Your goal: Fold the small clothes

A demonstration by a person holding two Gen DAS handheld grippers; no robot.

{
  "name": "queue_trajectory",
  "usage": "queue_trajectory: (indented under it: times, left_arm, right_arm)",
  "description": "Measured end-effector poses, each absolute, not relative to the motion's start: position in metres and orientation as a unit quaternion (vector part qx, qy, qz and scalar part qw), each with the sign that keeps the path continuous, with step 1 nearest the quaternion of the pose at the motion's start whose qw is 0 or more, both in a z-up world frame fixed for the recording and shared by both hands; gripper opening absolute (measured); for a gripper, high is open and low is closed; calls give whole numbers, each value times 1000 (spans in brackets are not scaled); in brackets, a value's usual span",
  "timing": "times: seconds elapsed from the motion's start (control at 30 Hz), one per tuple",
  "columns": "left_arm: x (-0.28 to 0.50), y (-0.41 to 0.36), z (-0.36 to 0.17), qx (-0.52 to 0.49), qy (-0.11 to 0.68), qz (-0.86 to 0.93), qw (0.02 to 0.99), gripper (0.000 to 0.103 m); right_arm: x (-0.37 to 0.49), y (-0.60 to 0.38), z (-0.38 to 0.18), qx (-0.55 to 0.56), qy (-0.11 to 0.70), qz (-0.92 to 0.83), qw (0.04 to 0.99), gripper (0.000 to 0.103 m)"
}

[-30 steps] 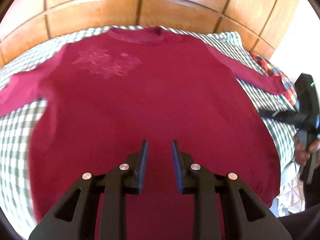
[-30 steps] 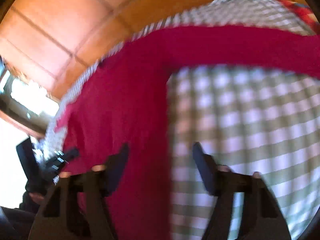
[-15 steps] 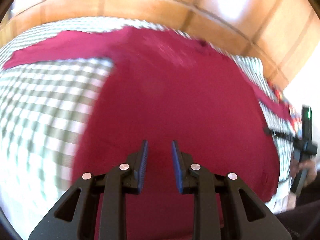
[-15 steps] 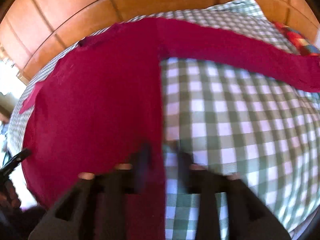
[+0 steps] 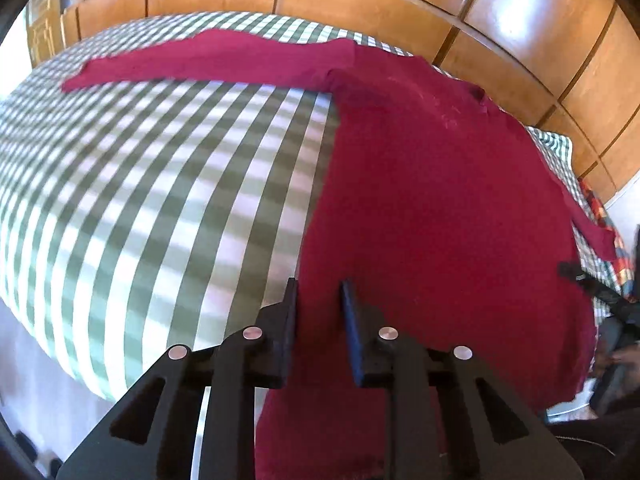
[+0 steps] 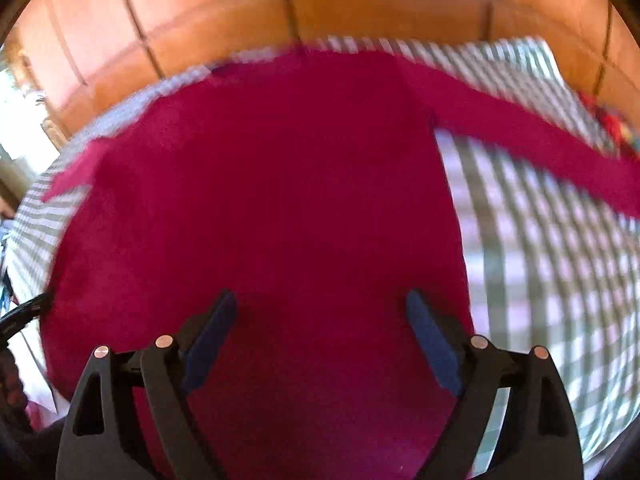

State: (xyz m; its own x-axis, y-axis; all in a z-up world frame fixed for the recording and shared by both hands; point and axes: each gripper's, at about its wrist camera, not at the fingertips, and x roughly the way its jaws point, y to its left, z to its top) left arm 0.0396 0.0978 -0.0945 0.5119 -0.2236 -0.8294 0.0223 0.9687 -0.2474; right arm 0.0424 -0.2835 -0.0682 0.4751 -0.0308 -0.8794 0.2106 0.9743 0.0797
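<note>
Now lining up the first fold of a crimson long-sleeved top (image 5: 432, 200)

Top lies flat on the checked bedspread (image 5: 140, 184). Left gripper (image 5: 318, 312), narrowly parted and empty, straddles its hem edge at 6 o'clock; right gripper (image 6: 320, 336) gapes wide, empty. Next, likely pinch the hem.

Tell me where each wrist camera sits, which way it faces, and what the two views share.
Left wrist: behind the left gripper, jaws narrowly apart, over the red shirt's left side edge; looks along the checked cloth to the wood panels.
Right wrist: behind the right gripper, jaws wide, above the shirt's lower body; blurred.
Shared: shirt, checked cloth, panels.
</note>
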Motion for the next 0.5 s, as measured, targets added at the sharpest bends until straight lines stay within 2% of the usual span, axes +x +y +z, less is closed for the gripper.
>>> queue_trajectory:
  times: [0.07,0.1,0.13,0.17,0.4,0.47,0.5]
  left_arm:
    - [37,111,-90,-135,484,-86,860,21]
    - [42,121,-90,-162,480,-87,858,23]
    - [47,140,-88,-203,470,-78,855,30]
    - [55,162,-85,-235,457,-53,856,32]
    - [124,300,-61,-297,383,107,868,32]
    - [147,332,-60,-307,375,141,863,41]
    - [157,350,-60,-313,371,170,858,53]
  right_arm:
    - [42,-276,-70,71,501,-67,860,87]
    - [42,-273,-71,59,499,-68,862,88]
    - [42,-272,-72,55,498,-69,863,88]
    - [42,-271,-73,54,497,-71,863,88]
    - [41,-266,-76,45,500,-81,861,93]
    - [39,-266,-75,41,502,-85,859,94]
    - [40,-265,-76,39,505,-87,858,95]
